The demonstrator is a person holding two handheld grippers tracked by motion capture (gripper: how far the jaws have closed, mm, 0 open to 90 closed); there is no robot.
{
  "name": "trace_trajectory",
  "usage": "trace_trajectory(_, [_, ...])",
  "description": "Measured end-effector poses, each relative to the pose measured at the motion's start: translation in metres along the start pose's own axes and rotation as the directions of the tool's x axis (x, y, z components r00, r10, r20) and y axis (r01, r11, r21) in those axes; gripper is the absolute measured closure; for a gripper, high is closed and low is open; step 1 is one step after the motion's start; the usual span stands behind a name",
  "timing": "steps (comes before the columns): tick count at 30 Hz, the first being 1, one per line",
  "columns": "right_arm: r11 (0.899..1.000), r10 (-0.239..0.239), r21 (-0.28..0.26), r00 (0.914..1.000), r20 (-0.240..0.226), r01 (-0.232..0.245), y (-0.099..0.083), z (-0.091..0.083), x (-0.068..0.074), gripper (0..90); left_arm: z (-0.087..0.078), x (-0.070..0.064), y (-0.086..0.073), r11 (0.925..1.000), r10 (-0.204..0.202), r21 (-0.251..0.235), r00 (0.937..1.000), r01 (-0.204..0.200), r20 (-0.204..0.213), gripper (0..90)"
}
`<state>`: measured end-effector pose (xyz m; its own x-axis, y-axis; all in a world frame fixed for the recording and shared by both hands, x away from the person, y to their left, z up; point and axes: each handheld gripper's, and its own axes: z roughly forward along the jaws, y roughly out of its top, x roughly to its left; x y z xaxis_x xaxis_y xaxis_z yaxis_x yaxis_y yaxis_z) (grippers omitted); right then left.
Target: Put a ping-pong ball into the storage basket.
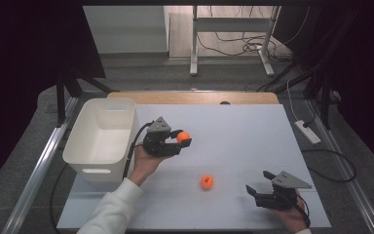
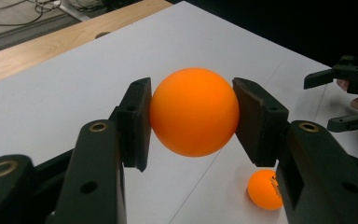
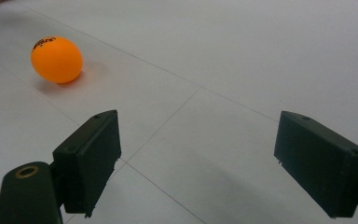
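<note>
My left gripper (image 1: pixel 182 138) is shut on an orange ball (image 1: pixel 183 137), held above the white table just right of the white bin (image 1: pixel 102 139). In the left gripper view the held ball (image 2: pixel 194 112) sits squeezed between both pads. A second orange ball (image 1: pixel 207 182) lies on the table toward the front; it also appears as a ball with black print (image 3: pixel 57 59) in the right gripper view and low in the left gripper view (image 2: pixel 264 189). My right gripper (image 1: pixel 254 187) stands open near the front right, to the right of that ball, with nothing between its pads (image 3: pixel 91 154).
The white bin stands at the table's left edge and looks empty. A wooden strip (image 1: pixel 195 97) runs along the table's far edge. A power strip (image 1: pixel 307 131) and cables lie on the floor to the right.
</note>
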<state>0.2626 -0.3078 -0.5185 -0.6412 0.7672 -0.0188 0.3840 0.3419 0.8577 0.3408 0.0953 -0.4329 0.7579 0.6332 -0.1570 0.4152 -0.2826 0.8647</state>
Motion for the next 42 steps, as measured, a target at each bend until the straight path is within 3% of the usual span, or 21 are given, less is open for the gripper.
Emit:
trace_trajectory(17, [1.000,-0.004,0.001,1.0000,0.004,0.004,0.000,0.000,0.000,14.5,-0.014,-0.001,0.003,0.9988,-0.027,-0.040,0.9994,0.028,0.023,50.1])
trace_trajectory(42, [1.000,-0.006,-0.002,1.0000,0.006,0.006,0.000,0.000,0.001,14.6,-0.040,-0.008,0.017,0.9956,0.001,-0.094,1.0000,0.000,0.009,50.1])
